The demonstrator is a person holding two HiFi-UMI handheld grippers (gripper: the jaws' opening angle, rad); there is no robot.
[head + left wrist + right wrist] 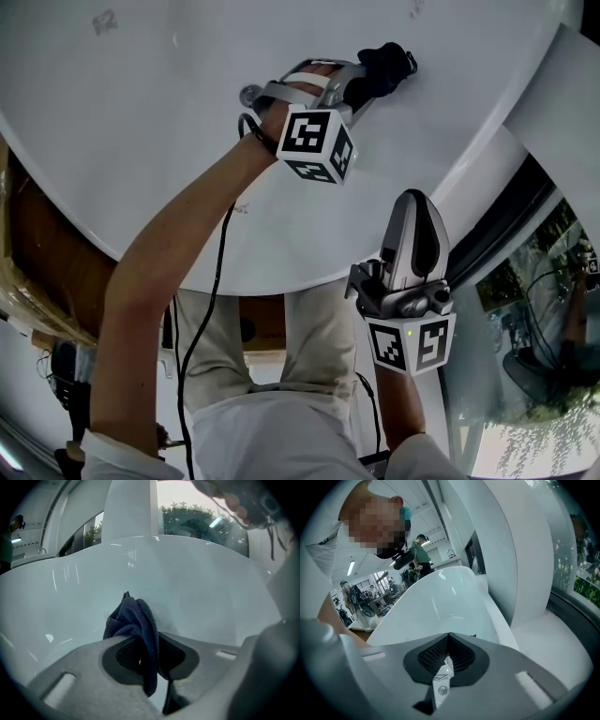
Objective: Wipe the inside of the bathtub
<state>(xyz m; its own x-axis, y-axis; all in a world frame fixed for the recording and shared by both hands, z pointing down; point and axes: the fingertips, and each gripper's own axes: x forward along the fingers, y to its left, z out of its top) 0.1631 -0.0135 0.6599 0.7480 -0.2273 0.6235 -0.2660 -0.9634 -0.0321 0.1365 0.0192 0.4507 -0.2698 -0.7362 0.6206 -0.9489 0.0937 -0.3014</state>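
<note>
We log the left gripper (146,645) clamped on a dark cloth (133,620), with its jaws nearly together and fabric bunched between them. The cloth seems to touch the inner wall of the tub (141,141), though contact is hard to confirm. The right gripper (447,641) has its jaws fully together and empty, by the near rim.

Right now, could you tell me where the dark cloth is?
The dark cloth is clamped in the left gripper, held against the white bathtub inner surface, at the upper centre of the head view.
</note>
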